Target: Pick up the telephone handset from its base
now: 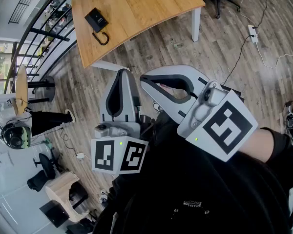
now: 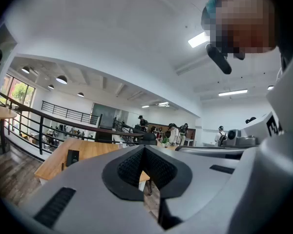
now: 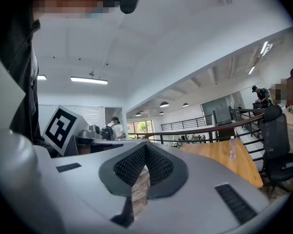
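The wooden counter [image 1: 151, 9] carries the telephone [image 1: 96, 19], well ahead and leftward of the left tongs [image 1: 122, 73] and right tongs [image 1: 143, 80]; left nearer. Both pressed together, empty

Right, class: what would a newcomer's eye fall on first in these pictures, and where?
The two grippers dominate the middle of the head view: left gripper and right gripper, jaws shut on nothing, held close to the person's dark top. Beyond them, a black telephone lies on the wooden table at the top.
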`<state>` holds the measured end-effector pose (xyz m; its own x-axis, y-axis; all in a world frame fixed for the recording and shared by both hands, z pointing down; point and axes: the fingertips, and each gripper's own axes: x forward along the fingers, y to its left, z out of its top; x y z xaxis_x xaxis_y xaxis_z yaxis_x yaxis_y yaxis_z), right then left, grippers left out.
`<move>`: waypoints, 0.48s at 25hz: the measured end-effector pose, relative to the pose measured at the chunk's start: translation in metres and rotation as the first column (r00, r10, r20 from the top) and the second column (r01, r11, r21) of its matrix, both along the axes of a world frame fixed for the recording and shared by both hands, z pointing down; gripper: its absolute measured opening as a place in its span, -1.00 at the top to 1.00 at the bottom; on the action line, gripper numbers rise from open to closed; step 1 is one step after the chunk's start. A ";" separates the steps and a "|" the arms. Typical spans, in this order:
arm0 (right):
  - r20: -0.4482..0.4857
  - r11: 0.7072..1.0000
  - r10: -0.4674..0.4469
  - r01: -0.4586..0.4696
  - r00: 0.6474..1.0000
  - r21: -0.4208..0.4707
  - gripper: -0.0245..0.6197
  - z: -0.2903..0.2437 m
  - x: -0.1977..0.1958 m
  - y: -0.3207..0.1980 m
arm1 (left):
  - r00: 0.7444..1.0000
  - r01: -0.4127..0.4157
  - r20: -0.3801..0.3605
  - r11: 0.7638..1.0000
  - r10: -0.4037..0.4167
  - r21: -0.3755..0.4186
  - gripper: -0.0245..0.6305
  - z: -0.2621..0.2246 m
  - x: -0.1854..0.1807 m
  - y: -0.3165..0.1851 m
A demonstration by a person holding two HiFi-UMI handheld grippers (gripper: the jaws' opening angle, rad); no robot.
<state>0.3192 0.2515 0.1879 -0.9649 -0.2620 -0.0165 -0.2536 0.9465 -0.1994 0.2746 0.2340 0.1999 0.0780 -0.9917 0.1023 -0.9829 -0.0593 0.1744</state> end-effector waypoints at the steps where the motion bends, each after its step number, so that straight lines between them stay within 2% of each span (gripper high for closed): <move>1: -0.021 1.000 0.001 -0.001 1.000 -0.002 0.87 0.000 0.009 0.003 | 1.000 -0.008 -0.009 1.000 0.008 -0.006 0.93 0.000 0.009 0.001; 5: -0.041 1.000 0.018 -0.018 0.999 0.009 0.87 0.000 0.028 0.000 | 0.999 -0.040 -0.010 0.999 0.040 -0.003 0.93 -0.001 0.033 -0.006; 9: -0.037 0.999 0.040 -0.039 0.999 0.014 0.87 0.000 0.031 0.001 | 0.998 -0.068 -0.005 0.998 0.068 0.007 0.93 -0.003 0.038 -0.006; 12: -0.042 0.999 0.018 -0.017 0.999 0.029 0.87 0.001 0.029 0.009 | 0.998 -0.059 -0.012 0.998 0.059 0.004 0.93 0.001 0.039 0.002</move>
<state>0.3480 0.2600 0.1892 -0.9602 -0.2788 0.0163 -0.2777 0.9470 -0.1613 0.3133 0.2356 0.2013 0.1375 -0.9857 0.0970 -0.9755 -0.1178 0.1856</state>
